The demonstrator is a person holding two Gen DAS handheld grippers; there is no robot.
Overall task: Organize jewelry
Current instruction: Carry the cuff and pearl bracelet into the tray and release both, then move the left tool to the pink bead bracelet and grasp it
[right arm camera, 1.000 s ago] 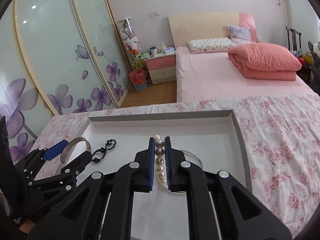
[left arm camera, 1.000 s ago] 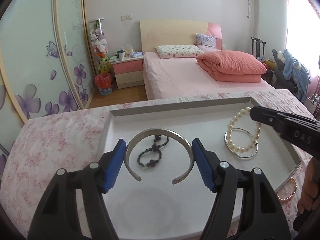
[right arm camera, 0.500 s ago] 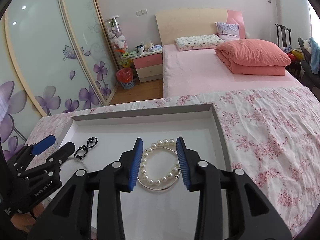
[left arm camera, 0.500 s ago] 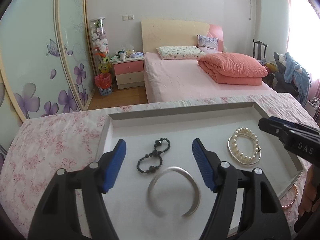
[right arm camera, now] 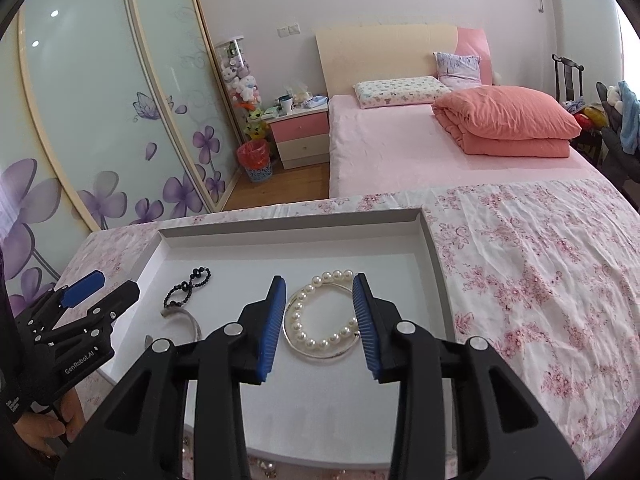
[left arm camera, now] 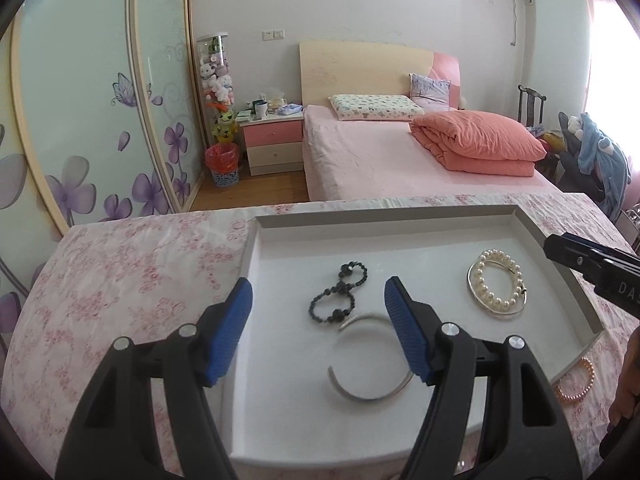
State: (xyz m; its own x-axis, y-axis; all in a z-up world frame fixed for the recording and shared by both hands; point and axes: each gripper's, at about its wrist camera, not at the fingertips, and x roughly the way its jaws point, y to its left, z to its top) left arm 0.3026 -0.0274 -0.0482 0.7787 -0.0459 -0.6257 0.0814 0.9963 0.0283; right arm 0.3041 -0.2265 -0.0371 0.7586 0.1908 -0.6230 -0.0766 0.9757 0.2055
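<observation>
Left wrist view: white tray [left arm camera: 400, 222] on floral cloth [left arm camera: 132, 264], holding silver cuff [left arm camera: 370, 360] near, black bead strand [left arm camera: 338, 298] beyond, pearl bracelet [left arm camera: 498, 282] with thin bangle [left arm camera: 480, 300] right. Left gripper [left arm camera: 318, 322] wide, empty. Right gripper [right arm camera: 320, 320] wide, empty, above pearls. Probably next: fetch pink bracelet [left arm camera: 576, 386] off-tray; pinch one side gently, lift clear.

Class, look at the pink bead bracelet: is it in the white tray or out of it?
Out. The pink bead bracelet lies on the floral cloth just beyond the near right corner of the white tray, partly hidden behind its rim.
</observation>
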